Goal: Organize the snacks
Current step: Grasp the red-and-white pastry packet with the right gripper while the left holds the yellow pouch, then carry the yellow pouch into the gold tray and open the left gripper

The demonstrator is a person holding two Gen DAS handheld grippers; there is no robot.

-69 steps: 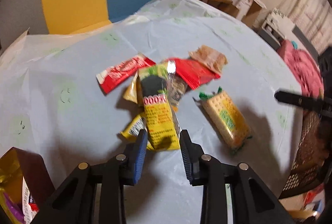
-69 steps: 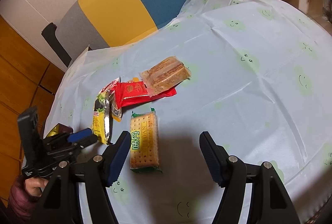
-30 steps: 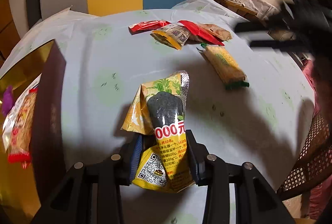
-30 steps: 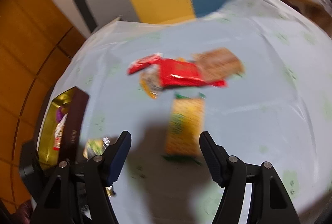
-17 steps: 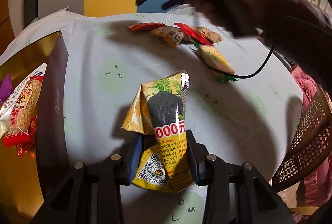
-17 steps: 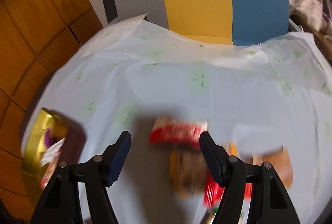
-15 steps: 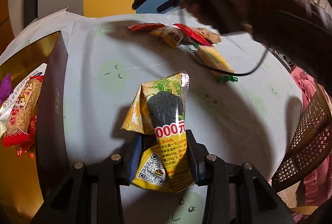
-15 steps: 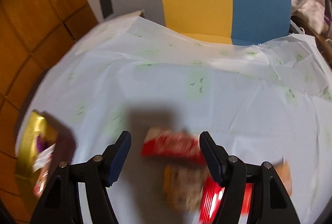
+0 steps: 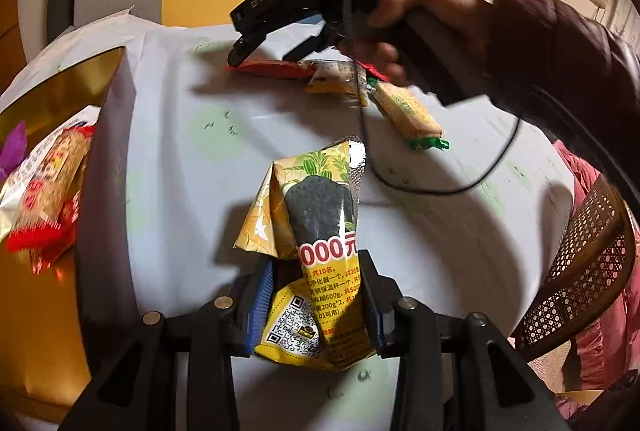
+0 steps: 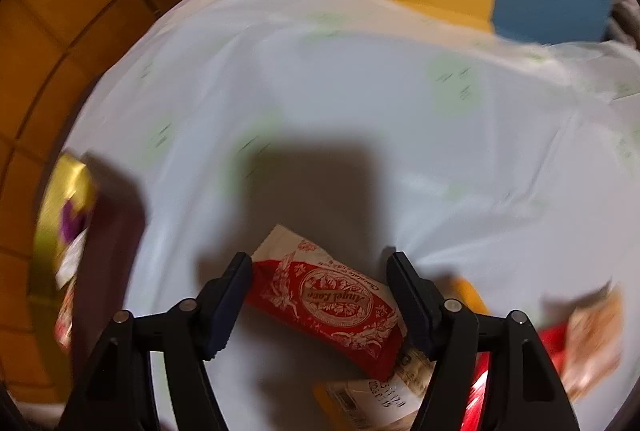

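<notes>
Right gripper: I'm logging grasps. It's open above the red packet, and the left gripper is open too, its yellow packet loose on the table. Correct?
Not quite. The left gripper is shut on the yellow packet, as the left wrist view shows. The right gripper is open above the red packet.

A yellow snack packet (image 9: pixel 316 263) printed with a dark seeded bar and a QR code stood crumpled, its lower end pinched. A red wrapper (image 10: pixel 328 299) with white ornamental print lay flat and slanted on the cloth. Beside it lay a small yellow-and-white sachet (image 9: pixel 334 83), and nearby a green-ended cracker pack (image 9: pixel 408 111) lay at an angle. A tan wafer pack (image 10: pixel 592 335) showed blurred. Two more packets sat inside the gold box (image 9: pixel 52 99).
</notes>
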